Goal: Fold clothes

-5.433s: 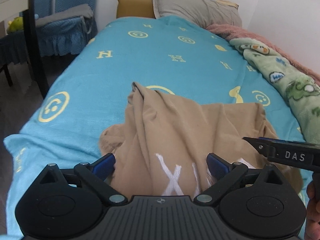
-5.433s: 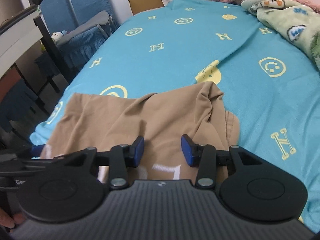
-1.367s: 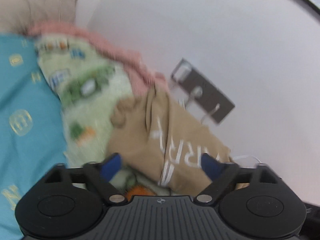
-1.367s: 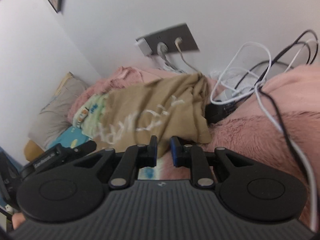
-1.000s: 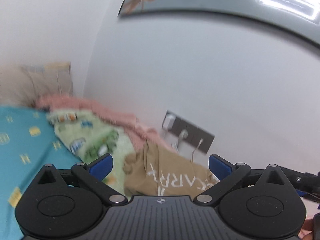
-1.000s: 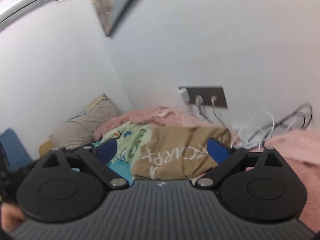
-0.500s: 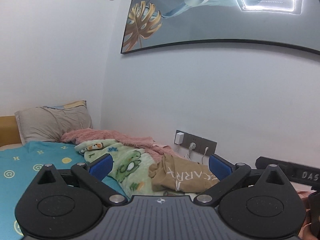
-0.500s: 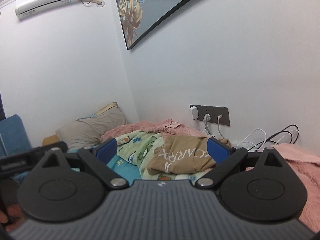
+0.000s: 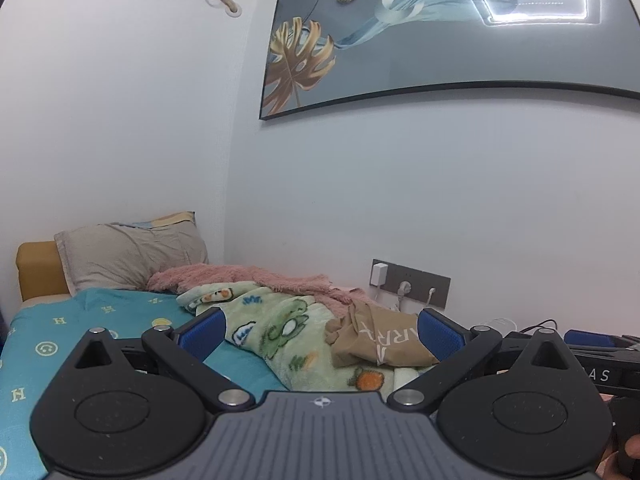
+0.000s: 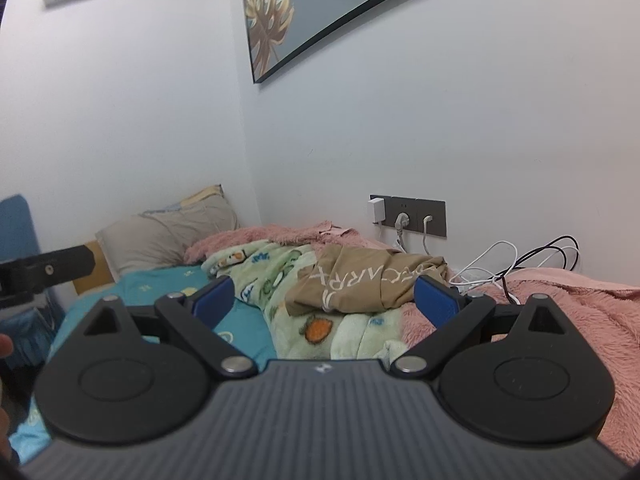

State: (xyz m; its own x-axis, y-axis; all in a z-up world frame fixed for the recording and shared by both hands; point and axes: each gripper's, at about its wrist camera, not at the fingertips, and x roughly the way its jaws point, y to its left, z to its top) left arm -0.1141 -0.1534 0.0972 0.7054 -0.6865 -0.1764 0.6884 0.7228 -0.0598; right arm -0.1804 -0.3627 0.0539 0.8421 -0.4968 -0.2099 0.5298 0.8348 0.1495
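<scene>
Both grippers — left (image 9: 320,330) and right (image 10: 324,300) — are hanging in the air with jaws wide apart, gripping nothing. The tan shirt (image 10: 372,284) is lying bunched on the green blanket (image 10: 276,280) by the wall — below the sockets (image 10: 408,210), well apart from both.

Your left gripper (image 9: 320,330) and right gripper (image 10: 325,294) look like matt black plastic, with ribbed grey housings, shiny metal pivot pins and finely textured blue pads (image 9: 436,332). The tan shirt (image 10: 360,284) is soft, matt knit cloth with flat white print. Under it, the green blanket (image 10: 276,276) looks plush and fleecy, and the pink blanket (image 10: 580,320) along the bed's wall edge is shaggier. The teal sheet (image 9: 80,328) is smooth printed cloth. The picture (image 9: 440,32) looks glossy.
</scene>
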